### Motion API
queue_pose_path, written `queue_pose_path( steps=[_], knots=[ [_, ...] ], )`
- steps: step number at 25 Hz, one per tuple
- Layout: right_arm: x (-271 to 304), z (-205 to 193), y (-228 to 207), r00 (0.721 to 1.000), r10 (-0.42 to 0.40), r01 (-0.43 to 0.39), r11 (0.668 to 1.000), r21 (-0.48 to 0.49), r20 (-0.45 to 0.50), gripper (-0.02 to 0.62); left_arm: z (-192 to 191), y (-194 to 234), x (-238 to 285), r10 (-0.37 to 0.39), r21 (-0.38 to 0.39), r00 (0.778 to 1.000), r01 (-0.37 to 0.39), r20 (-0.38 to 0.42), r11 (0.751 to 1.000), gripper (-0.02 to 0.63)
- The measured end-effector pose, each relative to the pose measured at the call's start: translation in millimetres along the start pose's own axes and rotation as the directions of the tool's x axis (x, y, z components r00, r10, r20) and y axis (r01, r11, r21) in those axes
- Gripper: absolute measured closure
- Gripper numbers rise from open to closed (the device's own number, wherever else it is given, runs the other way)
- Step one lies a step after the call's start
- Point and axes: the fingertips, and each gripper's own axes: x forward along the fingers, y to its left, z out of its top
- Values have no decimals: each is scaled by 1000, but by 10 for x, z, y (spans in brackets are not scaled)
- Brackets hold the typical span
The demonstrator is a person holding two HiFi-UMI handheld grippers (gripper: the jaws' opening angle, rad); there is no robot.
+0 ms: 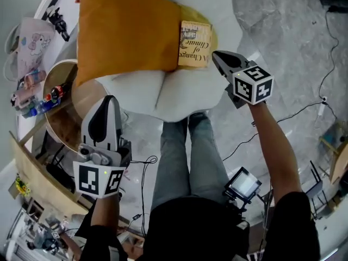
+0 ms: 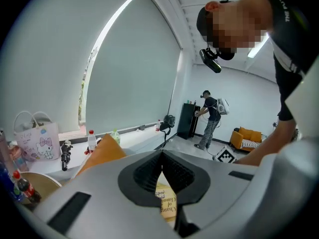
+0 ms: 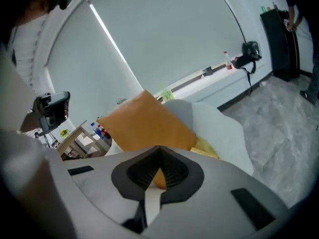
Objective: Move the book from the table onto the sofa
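I read the book (image 1: pixel 194 44) as already down on the sofa (image 1: pixel 179 99), lying flat against the side edge of the orange cushion (image 1: pixel 125 31), with its long axis running along that edge. My right gripper (image 1: pixel 217 57) is the nearer one: it hangs just past the book on the side away from the cushion, tips pointing back toward it, jaws closed together with nothing between them. My left gripper (image 1: pixel 110 101) sits off the cushion's near corner, well apart from the book. Its jaws are also closed and empty, and the book only shows beyond them. So the book lies ahead of both sets of jaws, towards the cushion. If it needed straightening, I judge the right hand would reach it, coming in across its short side.
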Motion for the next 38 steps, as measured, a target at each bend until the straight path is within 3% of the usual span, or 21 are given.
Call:
queue_pose_path(
  steps=[7, 12, 17, 22, 27, 33, 38],
  knots=[
    [-1364, 1460, 641, 989, 47, -23, 985, -169, 142, 581, 951, -343, -319, -4, 37, 998, 2, 63, 999, 592],
    [-2407, 1994, 1117, 978, 24, 47, 940, -338, 206, 581, 1468, -585, -628, -1, 51, 991, -6, 131, 999, 592],
    [-3311, 2114, 1472, 969, -91, 179, 900, -398, 230, 581, 1759, -982, -922, -21, 59, 984, 11, 175, 998, 592],
    [-3831, 2158, 1738, 935, -125, 245, 905, -348, 333, 581, 1971, -1361, -1212, -27, 62, 972, 13, 234, 998, 592],
    [-4048, 2188, 2053, 908, -99, 246, 912, -328, 407, 581, 2049, -1561, -1587, -8, 29, 958, -1, 288, 1000, 592],
    [-4178, 2299, 2228, 886, -47, 219, 919, -327, 462, 581, 2152, -1563, -1802, 16, 42, 943, -31, 332, 999, 592],
    [-4172, 2353, 2309, 877, -34, 234, 901, -365, 479, 581, 2253, -1539, -1862, 27, 56, 933, -51, 359, 997, 592]
  ],
)
